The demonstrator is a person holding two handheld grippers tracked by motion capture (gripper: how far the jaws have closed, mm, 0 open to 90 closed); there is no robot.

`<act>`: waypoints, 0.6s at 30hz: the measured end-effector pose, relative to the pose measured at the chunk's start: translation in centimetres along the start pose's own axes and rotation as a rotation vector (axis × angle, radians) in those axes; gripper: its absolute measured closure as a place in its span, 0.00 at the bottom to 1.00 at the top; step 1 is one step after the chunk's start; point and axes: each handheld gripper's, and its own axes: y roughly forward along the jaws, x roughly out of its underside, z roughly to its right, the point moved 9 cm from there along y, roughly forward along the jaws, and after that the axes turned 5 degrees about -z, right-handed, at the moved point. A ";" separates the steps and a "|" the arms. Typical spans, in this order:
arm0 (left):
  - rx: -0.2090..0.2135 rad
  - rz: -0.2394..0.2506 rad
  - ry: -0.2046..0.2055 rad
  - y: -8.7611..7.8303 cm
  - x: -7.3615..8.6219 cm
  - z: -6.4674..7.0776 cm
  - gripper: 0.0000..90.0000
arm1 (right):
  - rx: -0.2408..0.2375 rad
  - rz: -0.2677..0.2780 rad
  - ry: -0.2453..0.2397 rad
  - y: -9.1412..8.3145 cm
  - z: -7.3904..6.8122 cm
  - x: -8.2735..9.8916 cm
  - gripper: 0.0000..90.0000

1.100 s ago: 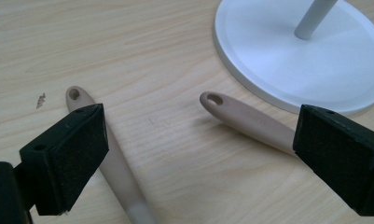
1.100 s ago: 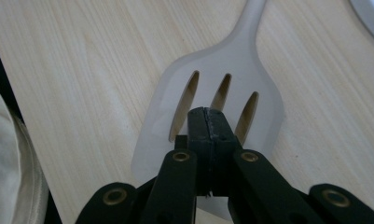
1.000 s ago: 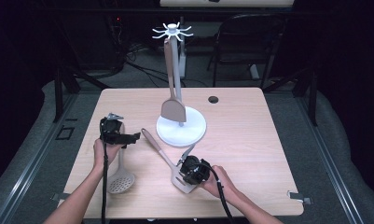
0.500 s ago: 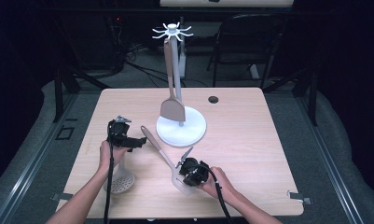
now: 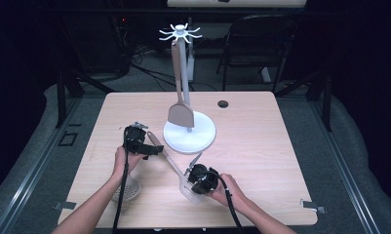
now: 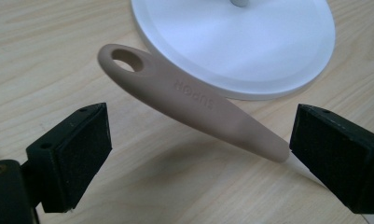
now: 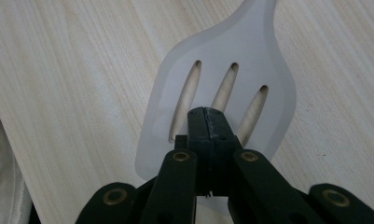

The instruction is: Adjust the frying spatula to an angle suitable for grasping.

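Currently on the table (image 5: 281, 161), itemised.

Item one: slotted spatula (image 5: 172, 163), pale translucent blade, tan handle with a hanging hole. It lies slantwise just in front of the white round base of the utensil stand (image 5: 189, 130), handle end toward the stand and raised off the wood.

Item two: my right gripper (image 5: 201, 178), jaws together, pressing down on the spatula's blade (image 7: 212, 93) between its slots, which I judge tips the handle up.

Item three: my left gripper (image 5: 143, 145), jaws wide apart, one pad on either side of the spatula's handle (image 6: 194, 105), neither pad touching it.

Item four: a tan solid turner (image 5: 179, 107), already hanging on the stand.

Item five: a perforated skimmer (image 5: 127, 190), flat near the table's front edge, under my left forearm.

Step in hand, by my reckoning: taking the raised handle so the spatula can be hung. Next move calls for closing my left jaws squarely on the handle below the hole, leaving the hole free for a hook, then lifting my right gripper off the blade.
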 end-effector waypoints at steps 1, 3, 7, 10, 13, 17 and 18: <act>0.006 -0.004 -0.003 0.2 0.0 0.1 0.08 | -0.007 0.006 0.006 0.1 -0.1 -0.1 1.00; 0.007 -0.012 -0.003 0.5 -0.1 0.2 0.13 | -0.007 0.001 0.003 0.1 -0.1 -0.1 1.00; 0.000 -0.022 0.002 1.0 -0.2 0.1 0.17 | -0.010 0.001 0.002 0.1 -0.1 -0.1 1.00; 0.002 -0.030 0.008 1.1 -0.2 0.1 0.19 | -0.010 -0.007 -0.004 0.0 0.0 0.0 1.00; 0.014 -0.031 0.005 1.3 -0.3 0.1 0.23 | -0.012 -0.008 -0.005 0.0 0.0 0.0 1.00; 0.023 -0.035 -0.007 1.6 -0.4 0.2 0.25 | -0.021 -0.003 -0.001 0.1 0.1 0.0 1.00; 0.026 -0.035 -0.011 1.6 -0.4 0.1 0.25 | -0.021 -0.003 0.001 0.0 0.1 0.0 1.00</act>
